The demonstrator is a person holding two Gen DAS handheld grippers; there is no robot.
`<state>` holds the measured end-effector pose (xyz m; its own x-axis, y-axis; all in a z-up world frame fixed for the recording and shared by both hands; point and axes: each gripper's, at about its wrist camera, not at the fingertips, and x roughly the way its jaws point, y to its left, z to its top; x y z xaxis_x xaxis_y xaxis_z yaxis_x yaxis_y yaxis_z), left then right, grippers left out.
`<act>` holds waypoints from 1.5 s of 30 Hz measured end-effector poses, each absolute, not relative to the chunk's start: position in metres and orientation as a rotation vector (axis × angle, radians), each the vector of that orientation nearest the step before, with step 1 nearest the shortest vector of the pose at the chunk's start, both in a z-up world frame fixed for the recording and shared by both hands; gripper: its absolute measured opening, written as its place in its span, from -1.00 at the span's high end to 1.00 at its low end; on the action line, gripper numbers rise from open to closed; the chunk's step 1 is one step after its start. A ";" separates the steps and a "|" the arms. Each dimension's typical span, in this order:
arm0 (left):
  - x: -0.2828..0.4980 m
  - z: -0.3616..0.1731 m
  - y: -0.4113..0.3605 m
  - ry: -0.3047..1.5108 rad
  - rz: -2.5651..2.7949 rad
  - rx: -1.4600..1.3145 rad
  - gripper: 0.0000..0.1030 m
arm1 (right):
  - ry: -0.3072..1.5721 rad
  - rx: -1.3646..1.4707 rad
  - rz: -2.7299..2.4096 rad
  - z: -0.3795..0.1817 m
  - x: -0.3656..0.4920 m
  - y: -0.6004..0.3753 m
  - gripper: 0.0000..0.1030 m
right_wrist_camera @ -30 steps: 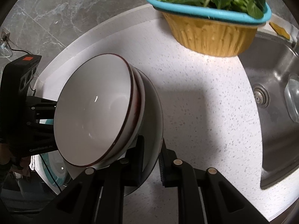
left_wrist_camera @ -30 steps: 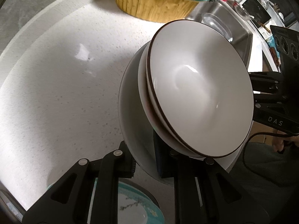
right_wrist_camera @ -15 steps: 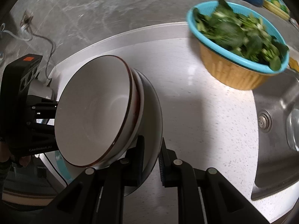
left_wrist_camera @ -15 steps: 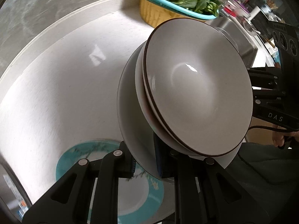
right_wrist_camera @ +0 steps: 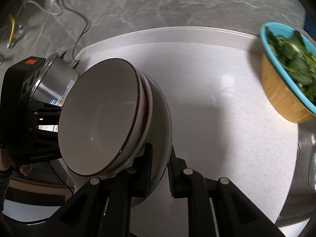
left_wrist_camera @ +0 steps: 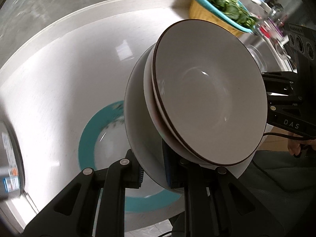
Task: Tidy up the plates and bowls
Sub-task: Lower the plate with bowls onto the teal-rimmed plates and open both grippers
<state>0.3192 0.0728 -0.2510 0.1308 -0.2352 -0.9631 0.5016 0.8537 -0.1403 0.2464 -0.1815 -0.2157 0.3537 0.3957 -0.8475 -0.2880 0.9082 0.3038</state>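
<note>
Two white bowls with dark brown rims [left_wrist_camera: 209, 92] nest on a wide white plate [left_wrist_camera: 136, 118], and the whole stack is tilted and held in the air over the counter. My left gripper [left_wrist_camera: 152, 175] is shut on the plate's near rim. My right gripper [right_wrist_camera: 160, 169] is shut on the opposite rim of the same plate [right_wrist_camera: 162, 118], with the bowls [right_wrist_camera: 98, 118] facing left in its view. A teal-rimmed plate [left_wrist_camera: 86, 134] lies flat on the white counter beneath the stack, partly hidden by it.
A yellow basket with a teal rim, full of leafy greens [right_wrist_camera: 282, 90], stands at the back right beside the steel sink [right_wrist_camera: 304, 167]. A shiny steel pot [right_wrist_camera: 57, 75] sits at the counter's left end, with cables on the grey wall behind.
Both grippers carried the stack left along the counter and a little upward, away from the basket and sink. The teal-rimmed plate has come into full view under the stack.
</note>
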 end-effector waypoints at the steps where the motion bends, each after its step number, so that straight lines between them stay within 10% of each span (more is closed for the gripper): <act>1: 0.317 -0.251 0.080 1.341 -0.533 0.231 0.72 | 1.128 0.102 0.454 -0.216 0.246 -0.175 0.69; 45: 0.312 -0.347 0.168 1.424 -0.467 0.125 0.72 | 1.244 0.053 0.507 -0.290 0.259 -0.078 0.69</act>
<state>0.3119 0.1680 -0.3468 0.0734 -0.2365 -0.9689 0.3833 0.9036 -0.1915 0.2593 -0.0777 -0.2900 0.2251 0.3963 -0.8901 -0.3392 0.8883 0.3097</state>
